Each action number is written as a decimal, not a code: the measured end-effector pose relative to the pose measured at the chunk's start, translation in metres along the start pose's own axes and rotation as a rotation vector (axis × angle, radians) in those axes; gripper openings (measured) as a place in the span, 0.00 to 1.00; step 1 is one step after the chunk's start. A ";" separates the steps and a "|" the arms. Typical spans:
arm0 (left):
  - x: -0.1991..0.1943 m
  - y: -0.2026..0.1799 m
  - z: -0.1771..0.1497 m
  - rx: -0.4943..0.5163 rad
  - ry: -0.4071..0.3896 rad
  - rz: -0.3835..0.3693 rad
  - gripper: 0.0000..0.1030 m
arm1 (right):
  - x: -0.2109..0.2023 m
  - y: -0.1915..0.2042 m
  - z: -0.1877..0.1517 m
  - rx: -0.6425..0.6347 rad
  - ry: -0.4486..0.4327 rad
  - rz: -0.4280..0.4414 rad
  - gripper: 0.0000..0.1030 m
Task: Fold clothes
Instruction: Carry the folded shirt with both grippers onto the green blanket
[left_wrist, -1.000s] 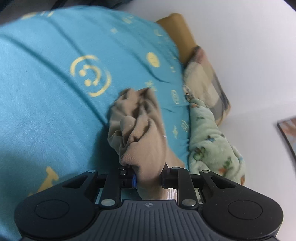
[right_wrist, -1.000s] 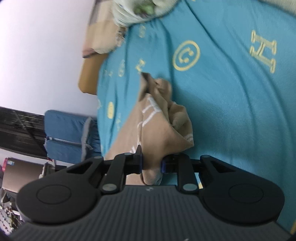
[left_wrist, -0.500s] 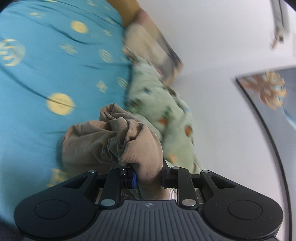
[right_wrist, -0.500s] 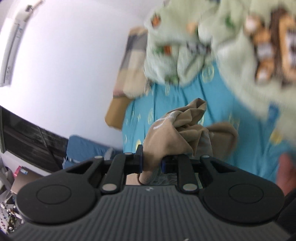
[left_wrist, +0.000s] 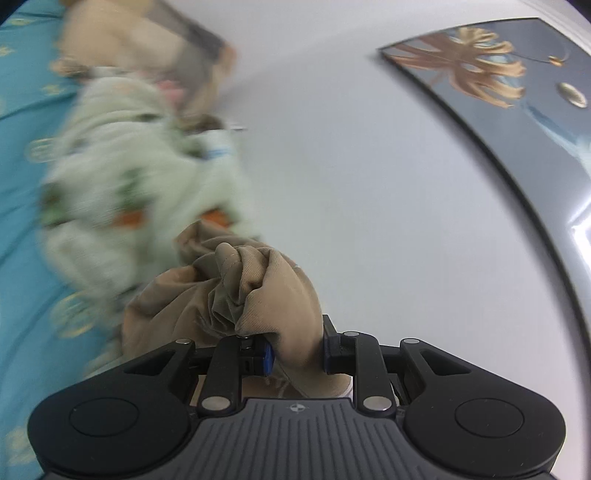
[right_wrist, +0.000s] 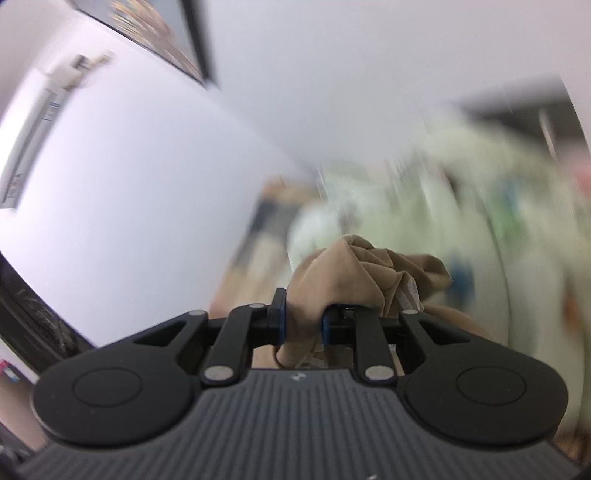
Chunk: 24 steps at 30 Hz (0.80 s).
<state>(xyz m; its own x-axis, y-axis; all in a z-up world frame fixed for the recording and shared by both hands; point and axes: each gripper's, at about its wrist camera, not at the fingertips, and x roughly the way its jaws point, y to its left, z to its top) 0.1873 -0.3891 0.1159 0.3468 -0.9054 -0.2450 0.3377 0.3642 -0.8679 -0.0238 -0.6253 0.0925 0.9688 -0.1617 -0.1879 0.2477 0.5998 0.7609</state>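
Note:
A tan garment (left_wrist: 236, 291) is bunched in both grippers and held up in the air. My left gripper (left_wrist: 295, 350) is shut on one bunch of it, with more tan cloth hanging down to the left. My right gripper (right_wrist: 303, 325) is shut on another bunch of the same garment (right_wrist: 369, 273). Both views are tilted up toward the wall and blurred by motion.
A pale green printed blanket (left_wrist: 122, 192) lies heaped on the blue bedsheet (left_wrist: 18, 206); it also shows in the right wrist view (right_wrist: 480, 206). A plaid pillow (left_wrist: 155, 48) lies beyond. A framed picture (left_wrist: 517, 96) hangs on the white wall (left_wrist: 351, 184).
Both grippers have lifted the tan garment off the blue sheet and swung upward. The views now face the wall and the green blanket instead of the bed.

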 end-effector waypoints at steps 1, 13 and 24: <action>0.018 -0.006 0.007 0.007 -0.001 -0.025 0.24 | 0.004 0.000 0.012 -0.016 -0.035 0.000 0.20; 0.078 0.083 -0.073 0.291 0.144 0.057 0.25 | 0.020 -0.119 -0.059 0.064 -0.022 -0.228 0.21; 0.015 0.044 -0.102 0.573 0.173 0.259 0.85 | -0.028 -0.088 -0.087 -0.025 0.092 -0.289 0.88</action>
<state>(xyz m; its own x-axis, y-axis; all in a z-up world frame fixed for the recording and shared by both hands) 0.1180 -0.4089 0.0297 0.3497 -0.7774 -0.5228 0.6920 0.5905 -0.4153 -0.0713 -0.6050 -0.0234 0.8547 -0.2575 -0.4508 0.5123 0.5584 0.6525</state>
